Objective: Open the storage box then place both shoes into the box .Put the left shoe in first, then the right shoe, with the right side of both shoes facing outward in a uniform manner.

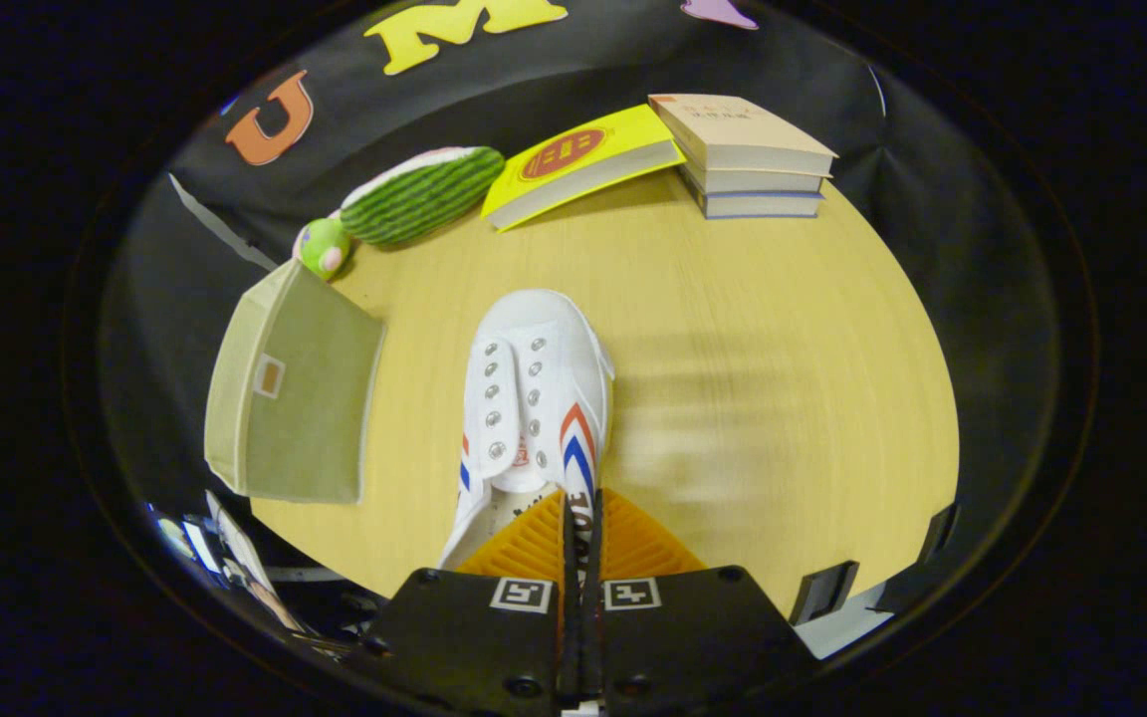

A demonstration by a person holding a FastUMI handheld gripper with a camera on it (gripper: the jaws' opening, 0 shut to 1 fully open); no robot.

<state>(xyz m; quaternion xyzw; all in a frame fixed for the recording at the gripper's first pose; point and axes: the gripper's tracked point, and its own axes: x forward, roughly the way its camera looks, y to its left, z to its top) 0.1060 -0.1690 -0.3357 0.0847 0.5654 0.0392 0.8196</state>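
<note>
Gripper (578, 518) fingers pinching together on the heel rim of a white shoe (532, 398), toe pointing ahead over the wooden table (763, 329). Lying to the left: beige storage box (290, 398). Resting farther beyond: watermelon plush (419, 194), yellow book (583, 159), stacked books (748, 159).

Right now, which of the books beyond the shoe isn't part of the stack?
The yellow book. It lies apart, tilted, between the striped green plush toy and the stack of three pale books. The gripper is shut on the white shoe.
</note>
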